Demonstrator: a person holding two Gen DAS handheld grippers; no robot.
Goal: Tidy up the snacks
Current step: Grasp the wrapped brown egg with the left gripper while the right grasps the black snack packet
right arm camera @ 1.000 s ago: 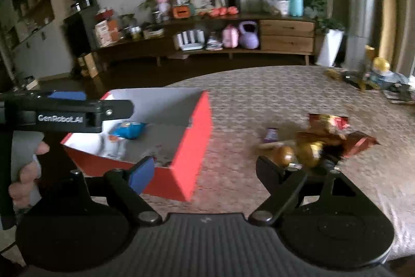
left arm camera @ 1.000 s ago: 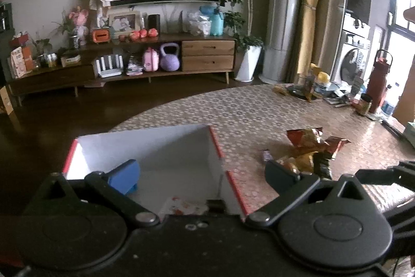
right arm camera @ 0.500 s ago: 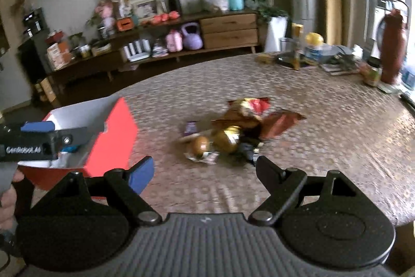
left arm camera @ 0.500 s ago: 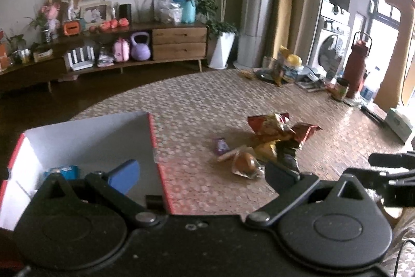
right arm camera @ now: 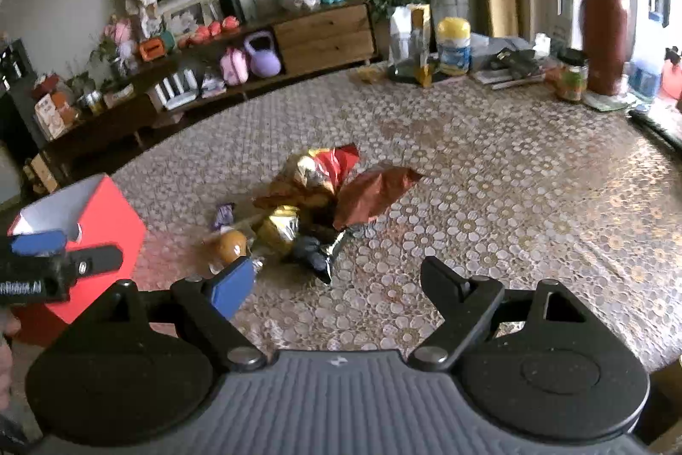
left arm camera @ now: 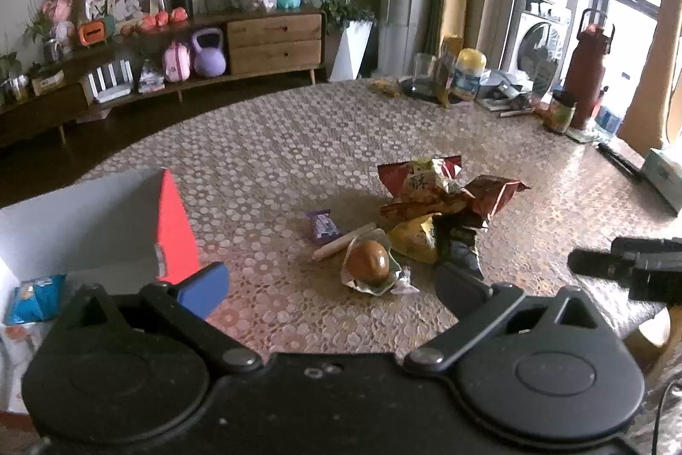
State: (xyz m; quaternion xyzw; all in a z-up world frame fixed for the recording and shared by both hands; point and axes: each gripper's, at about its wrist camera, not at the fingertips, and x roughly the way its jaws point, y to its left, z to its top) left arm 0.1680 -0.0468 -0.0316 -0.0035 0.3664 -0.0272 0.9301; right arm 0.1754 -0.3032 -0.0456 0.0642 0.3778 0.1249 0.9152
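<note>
- Left wrist view: left gripper (left arm camera: 330, 282) released, fingers spread wide, nothing between them, hovering over the near table edge.
- Right wrist view: right gripper (right arm camera: 336, 280) also released and empty, jaws wide apart, above the table (right arm camera: 511, 178).
- Snack pile (left arm camera: 430, 212) sits mid-table, just beyond both grippers, right of the red box (left arm camera: 172, 216).
- Pile contents: round brown wrapped snack (left arm camera: 368, 263) at the near-left, yellow foil pack (left arm camera: 415, 235) touching it on the right, dark wrapper (left arm camera: 462, 246) at the near-right, red chip bags (left arm camera: 490, 192) at the far side.
- Small purple packet (left arm camera: 322, 227) lies just left of the pile, with a thin tan stick (left arm camera: 343, 241) between it and the brown snack.
- Red box is open, white inside; blue packet (left arm camera: 36, 295) lies on its floor at the near-left.
- In the right wrist view the box (right arm camera: 106, 224) sits at the left, the left gripper's arm in front of it.
- Far side of table: yellow-lidded jar (right arm camera: 454, 45), dark red bottle (right arm camera: 603, 28), other clutter.
</note>
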